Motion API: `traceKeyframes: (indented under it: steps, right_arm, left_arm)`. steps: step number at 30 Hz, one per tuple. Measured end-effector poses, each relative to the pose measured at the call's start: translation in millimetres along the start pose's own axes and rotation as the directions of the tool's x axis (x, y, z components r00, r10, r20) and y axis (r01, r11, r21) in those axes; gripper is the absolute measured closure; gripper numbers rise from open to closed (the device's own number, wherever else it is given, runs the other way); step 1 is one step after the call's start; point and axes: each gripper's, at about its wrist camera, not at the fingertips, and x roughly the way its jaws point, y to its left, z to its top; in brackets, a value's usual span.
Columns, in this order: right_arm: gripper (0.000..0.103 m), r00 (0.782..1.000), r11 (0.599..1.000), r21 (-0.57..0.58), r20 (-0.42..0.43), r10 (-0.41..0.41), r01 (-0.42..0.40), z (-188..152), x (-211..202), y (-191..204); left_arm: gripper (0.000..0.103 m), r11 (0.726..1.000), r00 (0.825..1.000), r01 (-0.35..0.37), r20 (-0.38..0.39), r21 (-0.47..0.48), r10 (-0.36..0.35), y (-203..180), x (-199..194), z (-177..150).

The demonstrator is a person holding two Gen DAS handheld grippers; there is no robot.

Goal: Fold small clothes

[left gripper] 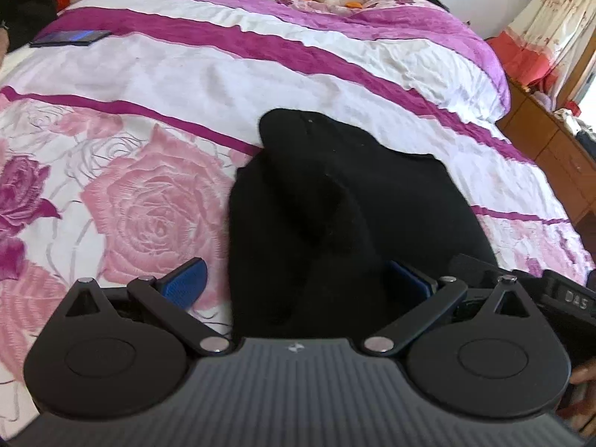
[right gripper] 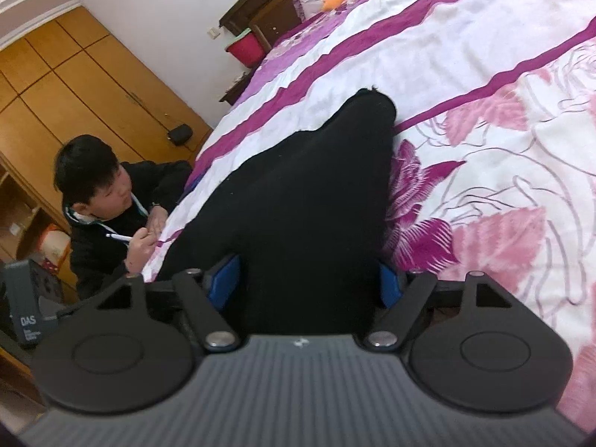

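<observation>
The left gripper stands with its blue pads wide apart, and the near end of a black garment lies between them, bunched and folded over itself on the bed cover, which is white with purple stripes and pink roses. The left pad is clear of the cloth; contact at the right pad cannot be determined. A dark phone lies flat near the far left edge of the bed, well apart from the garment.

Both wrist cameras look forward and down, close over the bed, sharing the black garment.
</observation>
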Motion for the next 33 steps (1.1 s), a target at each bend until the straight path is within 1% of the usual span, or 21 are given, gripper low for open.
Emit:
traceKeyframes:
  steps: [2, 4, 6, 7, 8, 9, 12, 15, 20, 24, 27, 30, 31, 33]
  right_arm:
    - [0.027, 1.000, 1.000, 0.010, -0.001, 0.027, -0.027, 0, 3, -2]
    - [0.031, 0.999, 0.999, 0.010, -0.005, 0.053, -0.053, 1, 5, -2]
    - [0.046, 0.997, 0.997, 0.017, -0.005, 0.078, -0.078, 3, 4, -3]
    - [0.049, 0.996, 0.996, 0.016, 0.004, 0.085, -0.085, 3, 2, -2]
    - [0.054, 0.996, 0.996, 0.000, 0.015, 0.091, -0.091, 3, -2, 1]
    - [0.057, 0.995, 0.996, -0.015, 0.023, 0.092, -0.092, 2, -4, 4]
    - [0.060, 0.995, 0.995, -0.031, 0.039, 0.094, -0.093, 4, -12, 11]
    - [0.060, 0.994, 0.994, -0.076, 0.061, 0.086, -0.081, 7, -23, 20]
    - [0.060, 0.992, 0.991, -0.121, 0.105, 0.073, -0.060, 19, -54, 21]
    - [0.060, 0.984, 0.987, -0.156, 0.169, 0.055, -0.028, 30, -91, 16]
    - [0.060, 0.972, 0.983, -0.181, 0.233, 0.030, 0.013, 39, -124, 9]
    - [0.060, 0.961, 0.978, -0.195, 0.276, -0.010, 0.067, 45, -157, -4]
    - [0.060, 0.958, 0.976, -0.199, 0.286, -0.026, 0.086, 47, -165, -10]
    - [0.060, 0.951, 0.972, -0.196, 0.302, -0.064, 0.128, 48, -180, -25]
  left_arm:
    - [0.000, 0.999, 0.999, 0.037, 0.006, -0.004, -0.037, -1, 3, -1]
    - [0.001, 0.996, 0.996, 0.094, 0.005, -0.003, -0.094, -4, 8, -3]
    - [0.013, 0.991, 0.991, 0.133, 0.005, -0.028, -0.133, -8, 12, -6]
    - [0.015, 0.988, 0.989, 0.146, 0.008, -0.051, -0.146, -9, 13, -7]
    - [0.021, 0.985, 0.987, 0.161, 0.012, -0.067, -0.161, -11, 14, -7]
    - [0.024, 0.981, 0.984, 0.176, 0.015, -0.079, -0.175, -12, 13, -7]
    - [0.028, 0.975, 0.980, 0.197, 0.030, -0.104, -0.195, -16, 8, -4]
    - [0.031, 0.968, 0.973, 0.229, 0.040, -0.108, -0.226, -25, 2, -2]
    - [0.034, 0.956, 0.962, 0.272, 0.058, -0.114, -0.267, -48, -5, -4]
    - [0.034, 0.950, 0.949, 0.306, 0.098, -0.066, -0.299, -86, -12, -4]
    - [0.034, 0.933, 0.929, 0.359, 0.114, -0.037, -0.353, -122, -10, -4]
    - [0.034, 0.916, 0.912, 0.401, 0.092, 0.002, -0.400, -159, -3, -6]
    - [0.034, 0.912, 0.909, 0.409, 0.080, 0.020, -0.409, -172, 1, -7]
    - [0.034, 0.910, 0.909, 0.411, 0.054, 0.057, -0.414, -196, 10, -12]
